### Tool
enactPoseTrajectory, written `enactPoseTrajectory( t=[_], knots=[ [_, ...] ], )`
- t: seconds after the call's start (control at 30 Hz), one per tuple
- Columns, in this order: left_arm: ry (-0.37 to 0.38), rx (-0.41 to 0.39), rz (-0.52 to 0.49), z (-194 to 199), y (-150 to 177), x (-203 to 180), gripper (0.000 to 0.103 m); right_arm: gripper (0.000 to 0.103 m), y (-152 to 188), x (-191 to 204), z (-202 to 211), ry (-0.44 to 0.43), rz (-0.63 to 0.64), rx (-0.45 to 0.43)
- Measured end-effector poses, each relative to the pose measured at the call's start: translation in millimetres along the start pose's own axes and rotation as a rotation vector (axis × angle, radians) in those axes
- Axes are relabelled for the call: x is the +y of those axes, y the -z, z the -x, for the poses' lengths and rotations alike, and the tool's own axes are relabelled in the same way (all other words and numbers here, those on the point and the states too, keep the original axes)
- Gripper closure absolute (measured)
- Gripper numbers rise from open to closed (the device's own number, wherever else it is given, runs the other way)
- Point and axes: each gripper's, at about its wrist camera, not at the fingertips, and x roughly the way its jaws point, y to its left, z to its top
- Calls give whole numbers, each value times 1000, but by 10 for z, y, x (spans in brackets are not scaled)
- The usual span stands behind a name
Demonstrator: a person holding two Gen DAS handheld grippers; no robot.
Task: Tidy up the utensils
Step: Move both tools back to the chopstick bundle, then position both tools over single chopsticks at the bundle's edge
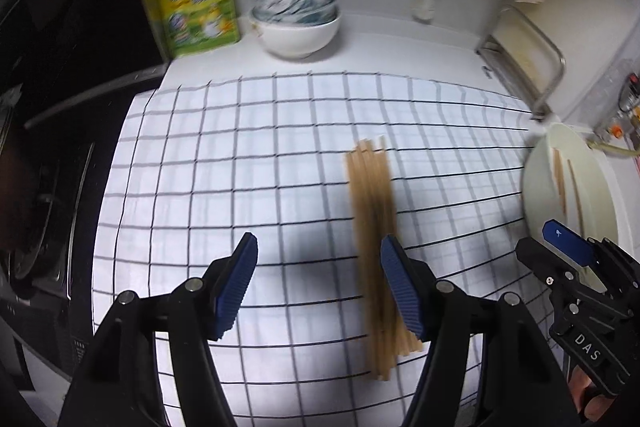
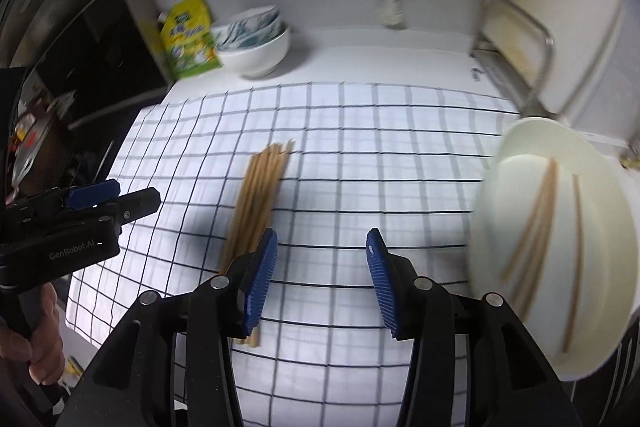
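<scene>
A bundle of wooden chopsticks (image 1: 374, 227) (image 2: 256, 199) lies on the white checked cloth (image 1: 240, 167) (image 2: 360, 155). A cream container (image 1: 560, 183) (image 2: 560, 247) at the right holds a few more chopsticks (image 2: 536, 231). My left gripper (image 1: 316, 287) hovers open over the cloth, its right finger over the bundle's near part, nothing between the pads. My right gripper (image 2: 322, 279) is open and empty, with the bundle's near end behind its left finger and the container just to its right. Each gripper shows at the edge of the other's view.
Two stacked bowls (image 1: 296, 19) (image 2: 252, 43) and a yellow-green pouch (image 1: 196, 7) (image 2: 188, 39) stand at the back by the wall. A metal rack (image 1: 524, 59) (image 2: 516, 55) stands at back right. A dark stove area (image 1: 48, 107) borders the cloth on the left.
</scene>
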Motion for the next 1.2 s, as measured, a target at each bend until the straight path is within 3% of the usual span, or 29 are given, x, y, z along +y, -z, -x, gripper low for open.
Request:
enactPoseTrajectory(
  t=[0.27,0.5,1.2],
  knots=[
    [-19,60,47,-338,249,337,39,58,172,168,-532,-6,23,89],
    [3,67,52,-517,350,358,38,58,248,244,-771,0,38,116],
    [59,72,36,-699,450,188,36,55,365,303,-880,25,92,114]
  ],
)
